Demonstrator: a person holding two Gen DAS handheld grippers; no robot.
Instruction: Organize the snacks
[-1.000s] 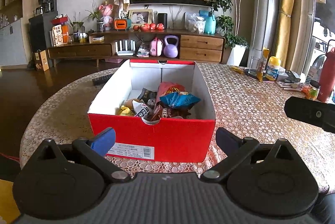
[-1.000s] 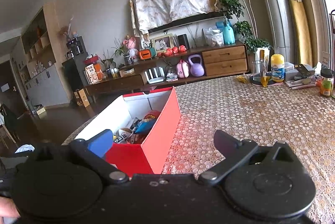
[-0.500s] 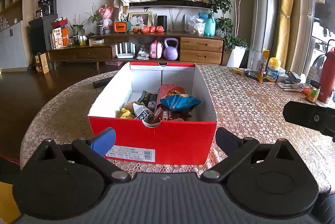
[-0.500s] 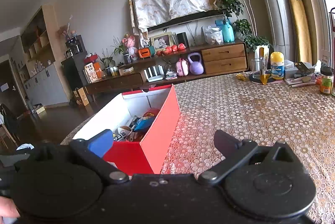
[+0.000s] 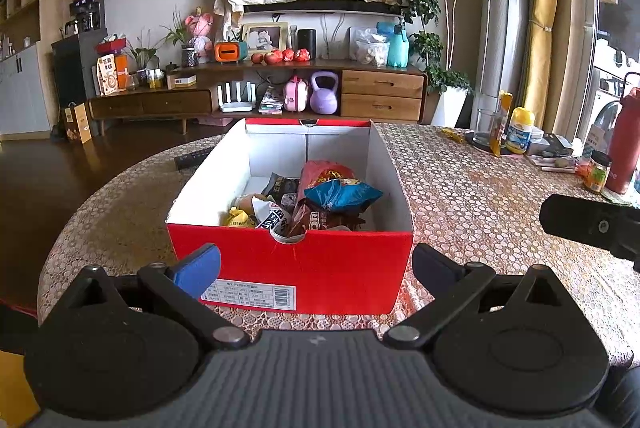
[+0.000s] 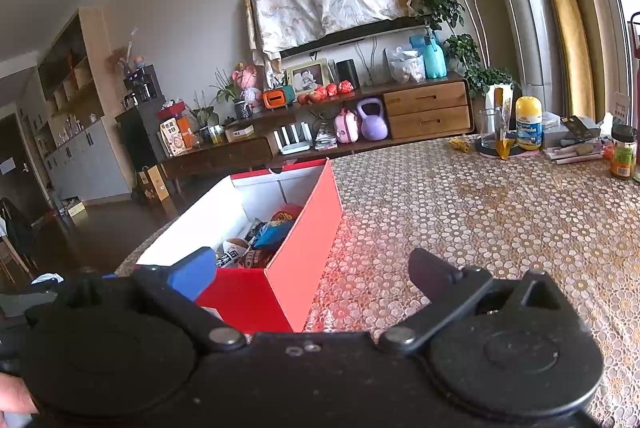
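The open red cardboard shoebox point(image 5: 290, 270) of crinkly snack packets point(image 5: 340, 193) has drawn slightly nearer the left gripper point(image 5: 316, 268) since a second ago, with both its jaws and the right gripper's point(image 6: 308, 274) apart and empty, suggesting sorting hasn't begun.

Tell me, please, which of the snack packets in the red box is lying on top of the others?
The blue packet: it rests across the top of the pile, over the dark brown packet and in front of the red one.
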